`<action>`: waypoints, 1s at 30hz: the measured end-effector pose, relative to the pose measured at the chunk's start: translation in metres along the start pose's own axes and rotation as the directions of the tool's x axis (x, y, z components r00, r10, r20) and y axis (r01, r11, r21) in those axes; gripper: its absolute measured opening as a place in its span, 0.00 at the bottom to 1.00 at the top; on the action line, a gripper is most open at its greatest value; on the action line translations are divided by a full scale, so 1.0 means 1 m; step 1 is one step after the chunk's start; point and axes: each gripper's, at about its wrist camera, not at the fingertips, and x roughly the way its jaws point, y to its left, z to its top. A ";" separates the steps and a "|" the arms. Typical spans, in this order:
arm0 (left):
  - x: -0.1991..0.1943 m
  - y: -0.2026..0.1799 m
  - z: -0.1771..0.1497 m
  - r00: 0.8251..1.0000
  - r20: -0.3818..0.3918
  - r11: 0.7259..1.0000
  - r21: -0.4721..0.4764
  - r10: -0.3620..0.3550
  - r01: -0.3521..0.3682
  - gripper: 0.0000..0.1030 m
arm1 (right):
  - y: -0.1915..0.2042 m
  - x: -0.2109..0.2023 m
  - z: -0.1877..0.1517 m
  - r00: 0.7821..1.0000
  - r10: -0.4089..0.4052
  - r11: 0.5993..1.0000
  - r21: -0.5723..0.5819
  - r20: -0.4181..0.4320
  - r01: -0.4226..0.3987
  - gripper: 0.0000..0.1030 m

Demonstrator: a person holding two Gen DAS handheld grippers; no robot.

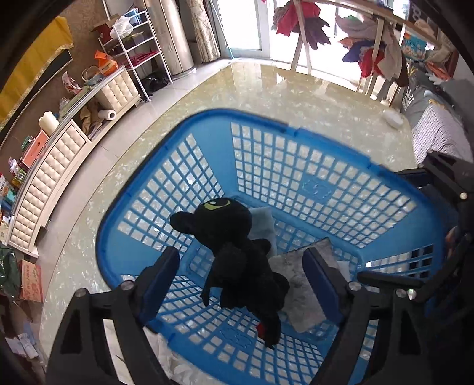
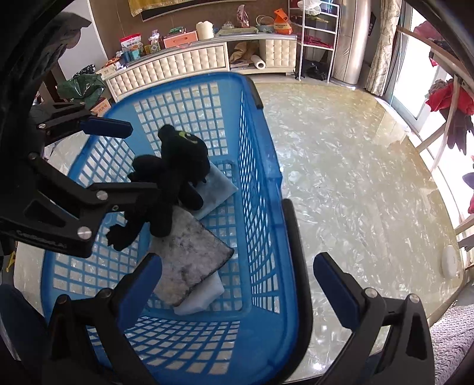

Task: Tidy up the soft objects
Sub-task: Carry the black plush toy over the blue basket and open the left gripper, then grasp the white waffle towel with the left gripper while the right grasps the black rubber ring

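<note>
Blue basket (image 2: 266, 154) on table holds black plush (image 2: 174, 174), grey cloth (image 2: 189, 254) & pale-blue cloth (image 2: 216, 189); L gripper (image 1: 243, 278) jaws apart, plush released, R gripper (image 2: 237, 281) apart, empty; nothing soft visible outside, prob. near done.

Daylight is coming through the glass doors (image 1: 246, 23), glaring off the marble floor (image 2: 355, 165); beside them, a tufted cream cabinet (image 2: 189, 63) is lining the brown wall (image 2: 112, 26).
</note>
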 end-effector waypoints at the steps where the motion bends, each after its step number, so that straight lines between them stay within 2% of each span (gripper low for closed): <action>1: -0.005 -0.001 0.000 1.000 0.009 1.000 0.002 -0.003 0.003 0.83 | 0.002 -0.002 0.001 1.000 -0.002 1.000 -0.001 0.005 0.002 0.99; 5: -0.031 -0.008 -0.003 0.998 0.055 1.000 0.007 0.029 -0.030 1.00 | 0.007 -0.015 0.003 1.000 -0.009 1.000 -0.003 0.020 0.009 0.99; 11: -0.072 -0.011 -0.016 0.992 0.114 0.998 -0.017 0.054 -0.052 1.00 | 0.015 -0.040 0.005 0.998 -0.008 1.000 -0.009 0.055 0.008 0.99; 21: -0.134 -0.001 -0.056 0.976 0.182 0.986 -0.143 0.117 -0.091 1.00 | 0.036 -0.065 0.003 0.995 0.025 1.000 -0.011 0.097 -0.024 0.99; 24: -0.144 0.004 -0.069 0.975 0.182 0.977 -0.189 0.129 -0.094 1.00 | 0.044 -0.069 0.002 0.994 0.043 0.999 -0.012 0.098 -0.042 0.99; 30: -0.155 0.018 -0.101 0.961 0.194 0.945 -0.300 0.198 -0.134 1.00 | 0.065 -0.073 0.003 0.992 0.062 0.998 -0.036 0.114 -0.058 0.99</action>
